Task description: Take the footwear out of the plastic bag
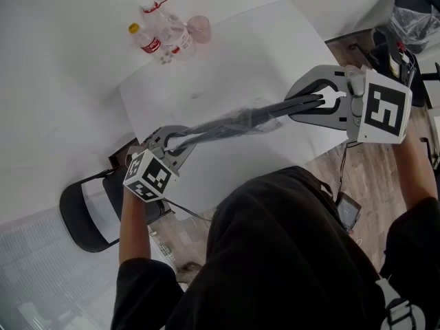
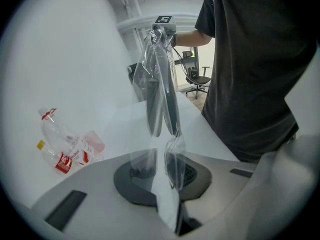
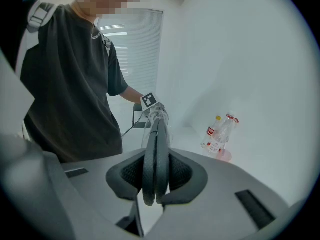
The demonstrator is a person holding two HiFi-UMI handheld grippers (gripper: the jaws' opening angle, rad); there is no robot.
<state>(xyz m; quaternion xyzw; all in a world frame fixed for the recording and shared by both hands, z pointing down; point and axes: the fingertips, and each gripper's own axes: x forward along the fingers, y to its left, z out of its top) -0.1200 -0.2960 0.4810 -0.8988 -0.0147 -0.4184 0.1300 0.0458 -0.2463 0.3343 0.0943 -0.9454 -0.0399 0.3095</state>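
The footwear, a pair of thin dark soles laid flat against each other, hangs in the air between the two grippers, above the desk. Its long axis runs straight along the line from one gripper to the other. The right gripper has its pads pressed onto one end of the pair, holding both soles together. The left gripper is nearly closed, pinching only the clear film of the plastic bag at the opposite end.

From the left gripper, the soles lie straight ahead and stop short of its pads. From the right gripper, they run straight out from between its pads towards the left one. The coming move therefore looks like a pull apart along that axis, so that the bag slides off lengthwise.

The left gripper view shows that only film sits between its pads, with the near sole tips hanging free beyond them. The head view cannot settle that. The right gripper view shows the gripped ends looking bare of plastic. The head view alone shows both grippers at once, with the bag's wrinkled film reaching most of the way along the soles.
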